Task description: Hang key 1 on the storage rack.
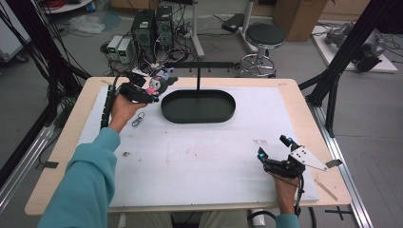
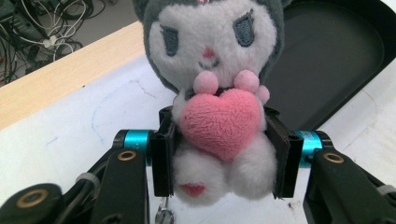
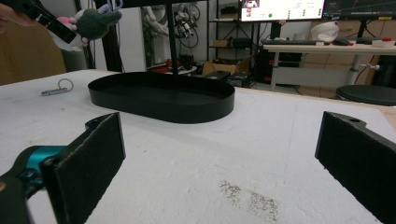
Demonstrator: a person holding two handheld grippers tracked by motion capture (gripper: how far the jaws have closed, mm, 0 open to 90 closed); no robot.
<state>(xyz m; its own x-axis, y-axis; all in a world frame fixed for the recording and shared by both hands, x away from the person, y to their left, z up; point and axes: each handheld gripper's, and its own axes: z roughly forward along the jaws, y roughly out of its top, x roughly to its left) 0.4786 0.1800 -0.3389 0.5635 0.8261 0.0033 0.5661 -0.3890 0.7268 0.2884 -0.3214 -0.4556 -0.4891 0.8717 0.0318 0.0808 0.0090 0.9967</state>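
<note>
While the right gripper [image 1: 272, 160] is idling with jaws apart, the left gripper [image 2: 219, 154] is clamping the plush toy [image 2: 215, 93] beside the black tray [image 1: 198, 105], likely bound for its hanger.

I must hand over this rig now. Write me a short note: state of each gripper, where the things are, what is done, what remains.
Left gripper: shut on the plush toy, jaws pressing its body from both sides, held above the table's far-left part, beside the black oval tray.
Right gripper: open, holding nothing, low over the white mat at near right.
A metal clasp lies on the mat near the left hand.
The tray carries a T-shaped hanger stand.
Done: toy picked up.
Left: probably hanging the toy on the stand or putting it in the tray; the aim is not certain.
</note>
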